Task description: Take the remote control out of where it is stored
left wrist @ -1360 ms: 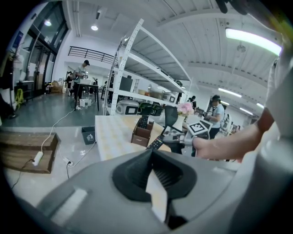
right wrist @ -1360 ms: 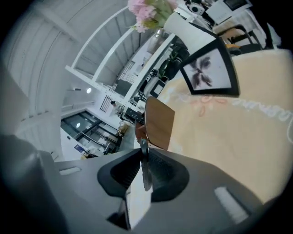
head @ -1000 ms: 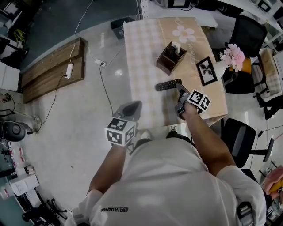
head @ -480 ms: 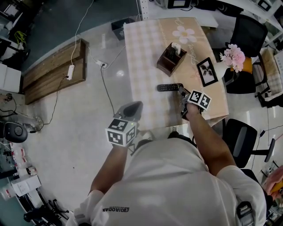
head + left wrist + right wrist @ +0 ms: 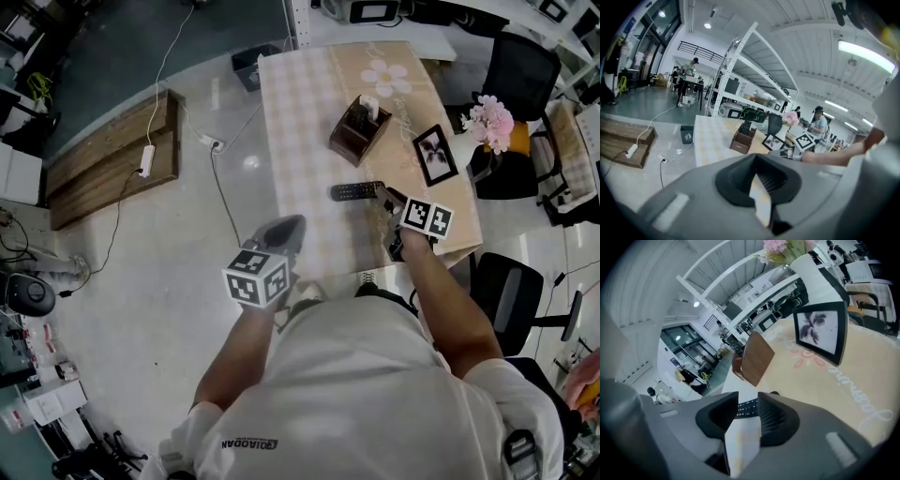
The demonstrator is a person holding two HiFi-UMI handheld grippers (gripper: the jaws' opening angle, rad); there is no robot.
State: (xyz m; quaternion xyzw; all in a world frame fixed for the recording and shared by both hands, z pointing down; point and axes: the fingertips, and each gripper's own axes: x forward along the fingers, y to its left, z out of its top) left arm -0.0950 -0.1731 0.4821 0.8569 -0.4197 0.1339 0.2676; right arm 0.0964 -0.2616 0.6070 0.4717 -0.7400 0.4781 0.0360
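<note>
The right gripper (image 5: 386, 197) has its jaws spread, and they have just been opening. In its own view (image 5: 747, 401) the near end of the remote (image 5: 746, 408) shows in the gap just ahead of the tips, but the pads do not press on it, so nothing is held. The left gripper (image 5: 286, 228) hangs over the floor, off the table's (image 5: 300, 103) near corner. Its jaws look pressed together at the tips with nothing between them (image 5: 757, 161), which suits a hand kept out of the way.

The remote (image 5: 357, 191) lies flat on the table, crosswise, well apart from the brown holder (image 5: 359, 127) farther up the cloth (a pale object stands in the holder, too small to name). Its end nearest the person sits just beside the right tips. That reads as a put-down: the remote rests on a bare stretch of cloth, clear of the picture frame (image 5: 435, 155) to its right, where it cannot tip or knock anything.

By the look of it the task is done or nearly so, since the remote is out of its holder. What remains is only to draw the right gripper back without nudging the remote.
</note>
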